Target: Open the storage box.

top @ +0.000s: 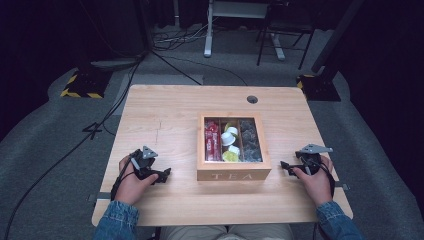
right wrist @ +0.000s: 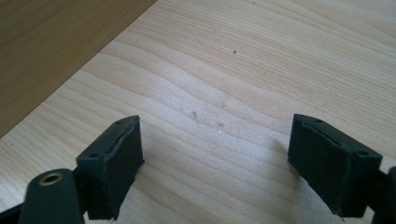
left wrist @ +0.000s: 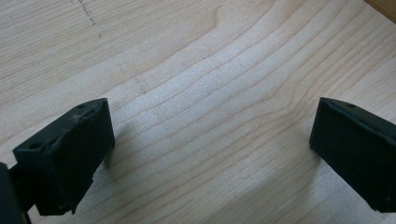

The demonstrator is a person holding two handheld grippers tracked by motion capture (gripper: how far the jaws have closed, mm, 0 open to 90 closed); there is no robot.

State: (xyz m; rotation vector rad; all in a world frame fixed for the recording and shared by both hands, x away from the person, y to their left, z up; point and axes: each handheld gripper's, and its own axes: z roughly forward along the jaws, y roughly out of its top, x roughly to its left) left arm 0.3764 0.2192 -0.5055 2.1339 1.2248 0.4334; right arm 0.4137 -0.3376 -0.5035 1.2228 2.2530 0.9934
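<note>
Two grippers rest on the tabletop (top: 165,110), fingers spread wide, nothing between them: left gripper (top: 165,175) and right gripper (top: 285,166) flank the tea box (top: 233,175), centre-near. Likely risk: an off-centre approach clips the wooden wall and shoves the box, scattering sachets (top: 212,142).

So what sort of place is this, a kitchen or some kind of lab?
Most likely a recording lab or studio: a bare wooden table on grey carpet, dark curtains all round, cables trailing across the floor and hazard-striped stand bases.
</note>
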